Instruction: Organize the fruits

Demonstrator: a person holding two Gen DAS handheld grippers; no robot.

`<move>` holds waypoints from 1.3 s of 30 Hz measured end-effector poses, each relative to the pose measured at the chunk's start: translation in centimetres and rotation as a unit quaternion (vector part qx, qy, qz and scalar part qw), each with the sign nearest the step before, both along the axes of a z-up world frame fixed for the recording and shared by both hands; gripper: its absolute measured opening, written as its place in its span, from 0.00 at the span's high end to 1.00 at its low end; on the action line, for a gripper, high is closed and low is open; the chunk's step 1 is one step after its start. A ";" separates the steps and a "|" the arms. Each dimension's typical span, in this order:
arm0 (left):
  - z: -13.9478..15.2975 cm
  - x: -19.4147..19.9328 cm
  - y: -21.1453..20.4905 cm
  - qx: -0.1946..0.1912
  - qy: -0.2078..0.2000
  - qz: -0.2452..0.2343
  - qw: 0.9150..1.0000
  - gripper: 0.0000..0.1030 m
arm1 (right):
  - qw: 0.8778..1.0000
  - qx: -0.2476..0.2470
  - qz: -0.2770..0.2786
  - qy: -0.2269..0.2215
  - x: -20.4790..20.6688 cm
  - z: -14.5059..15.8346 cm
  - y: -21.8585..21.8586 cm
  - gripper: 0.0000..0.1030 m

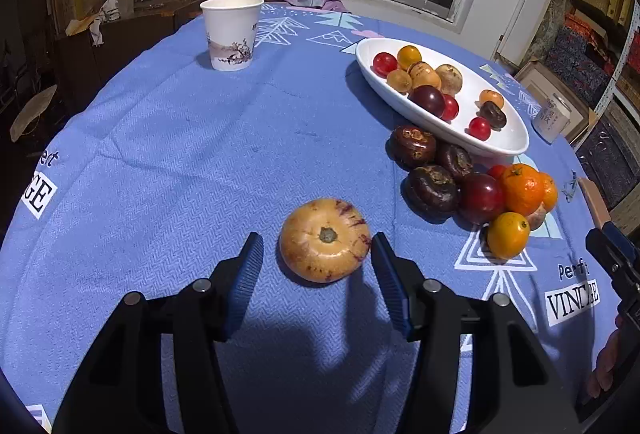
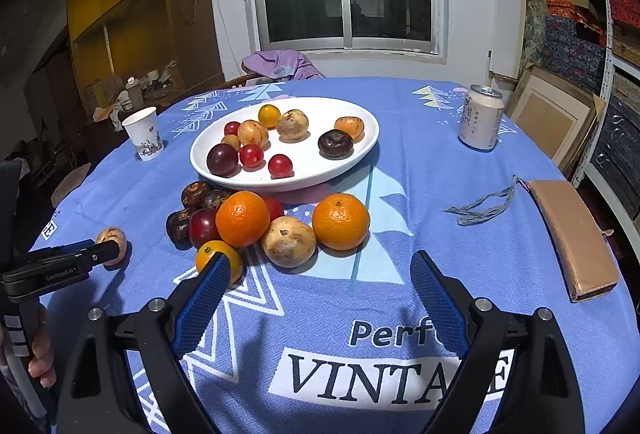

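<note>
Fruits: partly sorted. White oval plate (image 2: 362, 148) holds about ten pieces: small red ones, a dark plum, tan round ones, small orange ones, one dark brown one. A loose pile (image 2: 256, 226) sits on the tabletop (image 2: 460, 234) just in front of the plate: two oranges, a tan fruit, a yellow one, dark brown and dark red ones. None of these is on the plate yet.

One tan fruit with purple streaks (image 1: 325, 240) lies alone on the blue cloth, stem up, well apart from the pile.

Left tool (image 1: 317, 254): jaws open, bracketing the streaked fruit. Right pad looks at or nearly at the skin, left pad shows a clear gap. Not gripping, fruit rests on the cloth.

Right tool (image 2: 320, 274): jaws wide open, nothing between them, hovering over bare cloth just short of the pile.

Judgement: roughly half done. Remaining: the whole pile plus the lone fruit. Paper cup (image 1: 231, 32), can (image 2: 481, 116) and tan pouch (image 2: 572, 234) stand clear of the work.
</note>
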State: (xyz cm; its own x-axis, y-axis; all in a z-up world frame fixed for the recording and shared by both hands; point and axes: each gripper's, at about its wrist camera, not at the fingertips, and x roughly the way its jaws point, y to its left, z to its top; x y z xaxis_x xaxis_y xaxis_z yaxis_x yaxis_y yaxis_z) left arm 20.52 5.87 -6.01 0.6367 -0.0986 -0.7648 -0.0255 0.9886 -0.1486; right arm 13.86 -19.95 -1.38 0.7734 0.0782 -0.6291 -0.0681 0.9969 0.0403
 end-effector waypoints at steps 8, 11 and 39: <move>0.0 -0.1 -0.5 0.009 -0.004 -0.013 1.000 0.57 | 1.000 -0.005 0.009 0.000 0.0 0.0 0.5 0.10; 0.5 -0.4 -0.7 0.020 -0.020 -0.007 1.000 0.57 | 1.000 -0.013 0.023 -0.006 -0.3 -0.1 1.3 0.16; -0.1 -0.1 -0.8 0.019 -0.003 -0.010 1.000 0.57 | 0.992 0.000 0.091 0.088 3.9 -3.8 7.7 0.63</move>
